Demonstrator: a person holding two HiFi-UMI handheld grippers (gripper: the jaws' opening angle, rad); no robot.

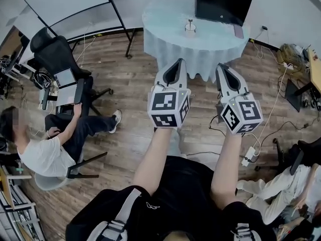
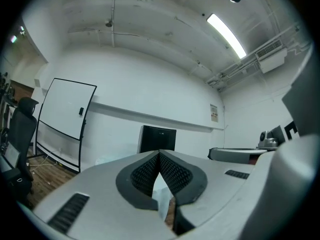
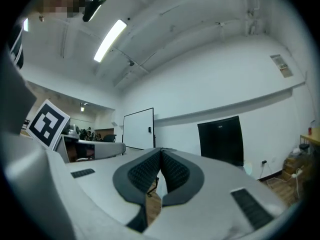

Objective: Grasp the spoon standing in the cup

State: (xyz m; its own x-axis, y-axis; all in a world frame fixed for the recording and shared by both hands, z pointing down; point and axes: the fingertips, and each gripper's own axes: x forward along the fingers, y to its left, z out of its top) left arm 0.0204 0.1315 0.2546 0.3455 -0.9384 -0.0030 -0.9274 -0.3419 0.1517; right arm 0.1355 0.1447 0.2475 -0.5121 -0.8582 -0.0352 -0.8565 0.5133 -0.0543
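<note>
The left gripper (image 2: 159, 155) has its jaws closed, tip against tip, and there is nothing between them. The right gripper (image 3: 160, 153) is the same: jaws pressed together and holding nothing. In the head view both grippers are held out side by side in front of the person, up over the wooden floor (image 1: 125, 109).

The cup (image 1: 190, 29) stands on the round bench (image 1: 160, 24) with the white cloth, on the far side of the floor. The spoon (image 1: 190, 21) sticks up out of it. Both grippers are well apart from the cup.

So I think the job has not really begun. Nothing has been grasped. What is left is nearly all of it: get close to the bench, open one pair of jaws, put them around the spoon's handle and close them on it.

Some things are hard to see. The cup and spoon are very small in the head view, so I cannot tell which way the spoon leans or what the cup is made of. Neither gripper view shows the cup at all; the jaws cover the middle, and only a pale bit shows through the gap under the left tips. The black screen (image 1: 223, 1) behind the cup is cut off at the top.
</note>
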